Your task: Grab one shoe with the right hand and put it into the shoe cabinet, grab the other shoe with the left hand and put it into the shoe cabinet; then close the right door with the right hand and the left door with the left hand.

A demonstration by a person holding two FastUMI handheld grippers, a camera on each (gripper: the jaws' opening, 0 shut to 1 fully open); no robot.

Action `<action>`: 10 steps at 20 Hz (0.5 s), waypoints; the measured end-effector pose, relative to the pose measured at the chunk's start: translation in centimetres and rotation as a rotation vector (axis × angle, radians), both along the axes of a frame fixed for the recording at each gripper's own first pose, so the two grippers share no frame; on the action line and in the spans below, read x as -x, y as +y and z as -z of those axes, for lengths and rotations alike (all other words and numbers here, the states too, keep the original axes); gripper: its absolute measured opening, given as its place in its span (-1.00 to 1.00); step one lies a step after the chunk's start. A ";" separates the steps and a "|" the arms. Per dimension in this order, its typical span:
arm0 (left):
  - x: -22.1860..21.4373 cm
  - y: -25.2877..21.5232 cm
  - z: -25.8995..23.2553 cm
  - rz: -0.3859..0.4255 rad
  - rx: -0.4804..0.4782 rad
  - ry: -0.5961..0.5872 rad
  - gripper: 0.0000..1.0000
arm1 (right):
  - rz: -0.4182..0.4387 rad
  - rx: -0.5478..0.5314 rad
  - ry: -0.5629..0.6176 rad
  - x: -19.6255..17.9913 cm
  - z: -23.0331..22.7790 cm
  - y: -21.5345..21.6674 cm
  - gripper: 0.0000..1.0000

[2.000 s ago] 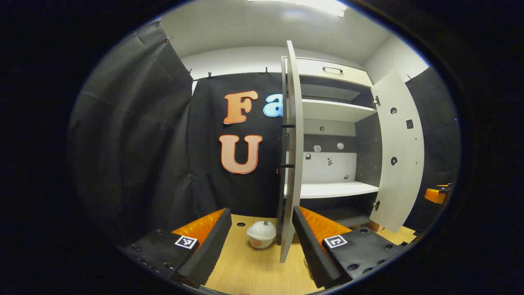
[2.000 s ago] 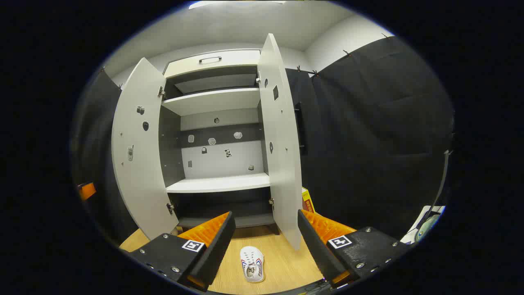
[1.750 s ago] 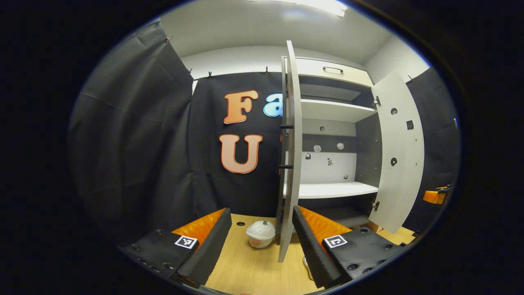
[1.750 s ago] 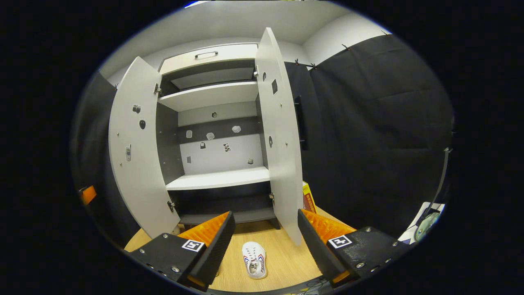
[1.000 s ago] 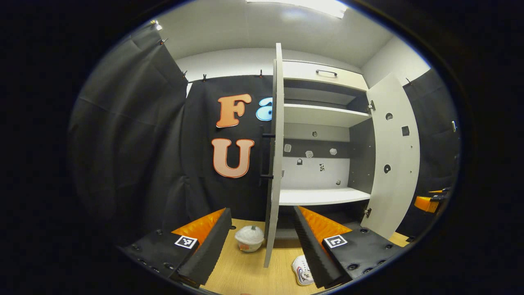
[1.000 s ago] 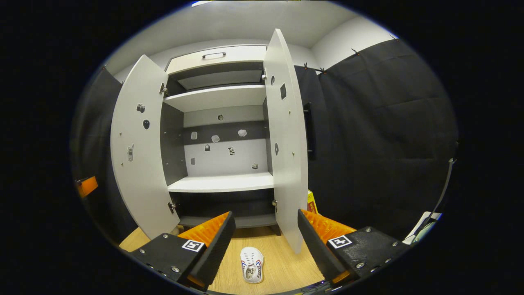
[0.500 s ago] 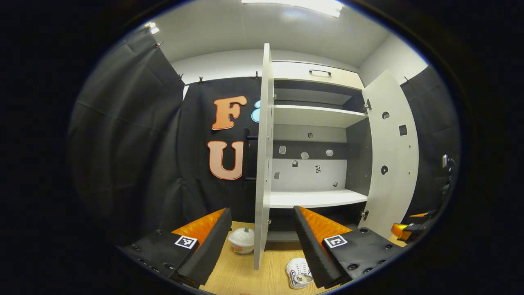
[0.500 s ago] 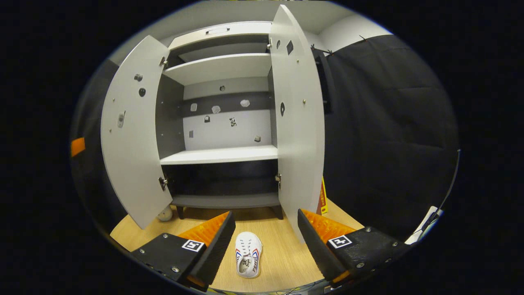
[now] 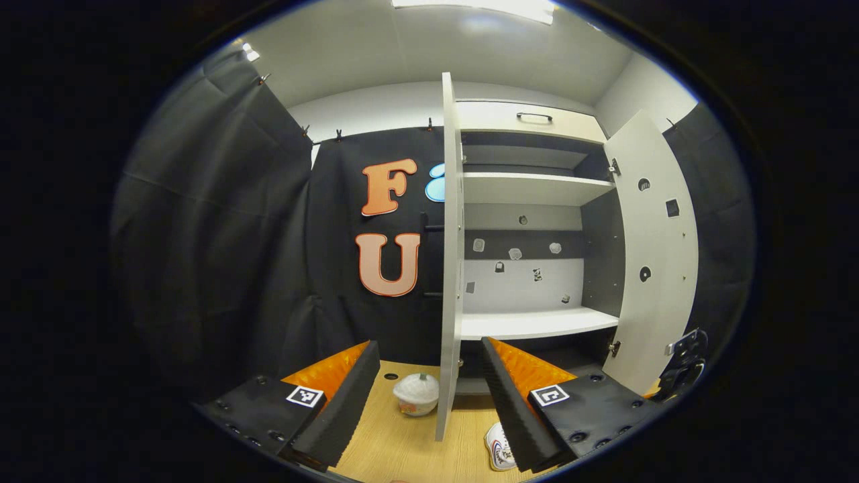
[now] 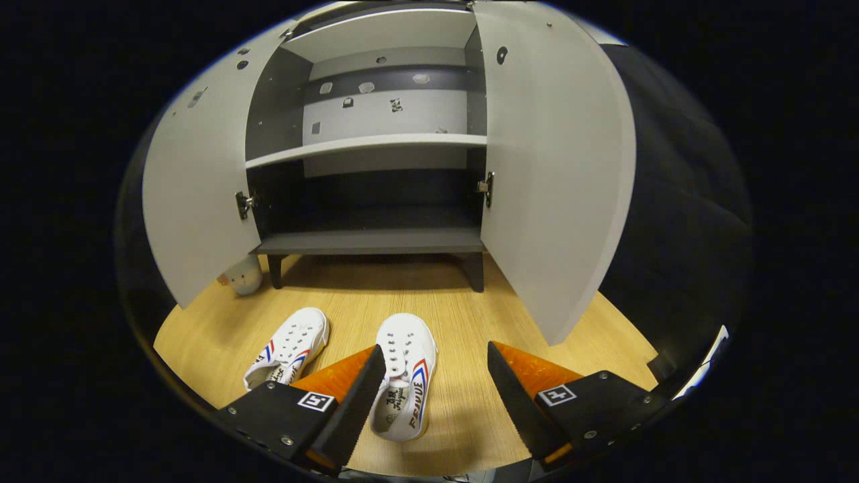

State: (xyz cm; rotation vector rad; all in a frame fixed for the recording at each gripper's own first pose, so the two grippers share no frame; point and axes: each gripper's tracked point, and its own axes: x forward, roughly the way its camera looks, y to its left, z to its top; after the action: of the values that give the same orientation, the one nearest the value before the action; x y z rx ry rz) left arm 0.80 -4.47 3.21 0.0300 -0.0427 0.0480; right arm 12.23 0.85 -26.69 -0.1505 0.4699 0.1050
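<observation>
Two shoes [image 10: 402,376] before cabinet [image 10: 372,241]

Two white canvas shoes with red and blue side stripes lie on the wooden floor, toes toward the shoe cabinet [image 10: 369,241]. The right shoe [image 10: 402,376] lies between the right gripper [image 10: 429,396] fingers; the left shoe [image 10: 288,349] lies just beyond its left finger. Both cabinet doors, left door [image 10: 194,201] and right door [image 10: 550,174], stand wide open.
</observation>
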 end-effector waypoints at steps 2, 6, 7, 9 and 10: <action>0.3 0.9 0.2 -0.020 -0.008 0.003 0.92 | -0.011 -0.013 0.049 -0.4 2.3 0.4 0.81; 0.8 2.2 0.5 -0.043 -0.011 0.017 0.92 | 0.025 -0.048 0.122 -1.2 5.8 0.1 0.45; 0.9 2.6 0.7 -0.048 -0.015 0.020 0.92 | 0.028 -0.056 0.138 -1.3 6.4 0.1 0.41; 0.9 3.0 0.8 -0.059 -0.027 0.026 0.92 | 0.030 -0.071 0.169 -1.4 7.7 0.3 0.27; 1.0 3.2 0.9 -0.062 -0.027 0.029 0.92 | 0.032 -0.070 0.186 -1.4 8.4 0.3 0.07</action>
State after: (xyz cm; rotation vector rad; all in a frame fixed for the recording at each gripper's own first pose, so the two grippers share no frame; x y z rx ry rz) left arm -0.17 -1.31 2.29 0.0595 -0.0130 0.1089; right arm 13.61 1.15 -35.11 -0.0643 0.6528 0.1041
